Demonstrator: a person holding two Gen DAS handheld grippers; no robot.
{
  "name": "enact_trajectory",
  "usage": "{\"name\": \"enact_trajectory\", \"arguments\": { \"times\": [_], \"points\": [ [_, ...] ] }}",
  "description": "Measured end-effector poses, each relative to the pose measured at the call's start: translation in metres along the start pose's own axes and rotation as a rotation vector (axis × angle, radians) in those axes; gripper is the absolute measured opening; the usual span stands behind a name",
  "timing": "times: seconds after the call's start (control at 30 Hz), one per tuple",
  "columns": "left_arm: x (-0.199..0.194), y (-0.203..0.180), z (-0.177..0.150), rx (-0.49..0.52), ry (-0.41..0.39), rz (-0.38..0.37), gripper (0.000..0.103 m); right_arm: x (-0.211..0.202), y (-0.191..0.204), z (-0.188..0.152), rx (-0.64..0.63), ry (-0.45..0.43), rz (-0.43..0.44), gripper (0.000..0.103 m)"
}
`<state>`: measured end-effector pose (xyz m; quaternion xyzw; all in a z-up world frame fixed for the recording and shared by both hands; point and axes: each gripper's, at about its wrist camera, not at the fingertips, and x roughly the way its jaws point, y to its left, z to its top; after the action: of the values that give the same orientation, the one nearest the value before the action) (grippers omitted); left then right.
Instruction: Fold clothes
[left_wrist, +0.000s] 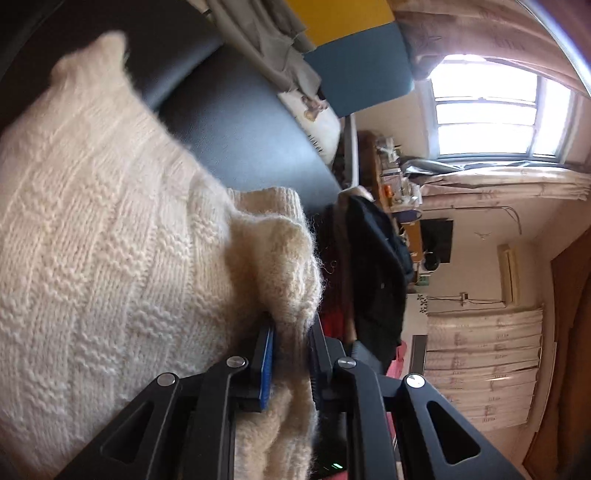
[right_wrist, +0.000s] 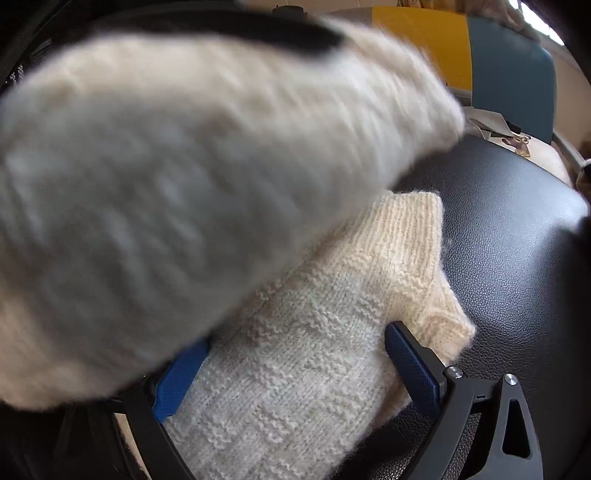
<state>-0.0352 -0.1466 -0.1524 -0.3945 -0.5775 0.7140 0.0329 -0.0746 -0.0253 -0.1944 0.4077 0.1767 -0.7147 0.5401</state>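
While left gripper (left_wrist: 290, 354) pinches sweater (left_wrist: 110, 240) mid-fold, right gripper (right_wrist: 295, 365) gapes wide, holding nothing; folding looks half done.

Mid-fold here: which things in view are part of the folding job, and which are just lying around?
Part of the job:
- cream knit sweater
- left tongs, clamped on a bunch of the sweater
- right tongs, open, straddling the sweater
- black leather surface under it

Just lying about:
- dark garment
- yellow and blue panels
- cluttered shelf by the window
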Motion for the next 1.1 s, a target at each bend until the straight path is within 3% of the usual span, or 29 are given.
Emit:
{"name": "enact_trajectory", "arguments": {
  "times": [0.2,0.37,0.43,0.6,0.73,0.8,0.9,1.1],
  "points": [
    [0.011,0.011,0.001,-0.046,0.043,-0.018,0.016,-0.017,0.013,-0.004,-0.088,-0.002,-0.061,0.097],
    [0.012,0.0,-0.004,-0.027,0.079,-0.019,0.019,-0.051,0.0,-0.019,-0.033,-0.021,-0.092,0.097],
    [0.013,-0.009,-0.009,-0.017,0.118,-0.057,0.019,-0.066,-0.006,-0.032,-0.006,-0.028,-0.109,0.097],
    [-0.004,-0.046,-0.018,0.117,0.169,-0.13,0.019,-0.092,-0.017,-0.071,0.053,-0.012,-0.163,0.097],
    [-0.055,-0.049,0.0,0.238,0.068,-0.107,0.022,-0.123,-0.013,-0.103,0.114,0.004,-0.211,0.097],
    [-0.083,-0.034,0.014,0.265,0.004,-0.055,0.022,-0.143,-0.007,-0.112,0.15,-0.028,-0.161,0.097],
    [-0.118,0.001,0.029,0.294,-0.088,0.062,0.022,-0.177,0.019,-0.115,0.158,-0.108,0.005,0.097],
    [-0.139,0.044,0.02,0.418,-0.115,0.161,0.022,-0.174,0.069,-0.068,0.044,-0.132,0.21,0.094]
  ]
}}
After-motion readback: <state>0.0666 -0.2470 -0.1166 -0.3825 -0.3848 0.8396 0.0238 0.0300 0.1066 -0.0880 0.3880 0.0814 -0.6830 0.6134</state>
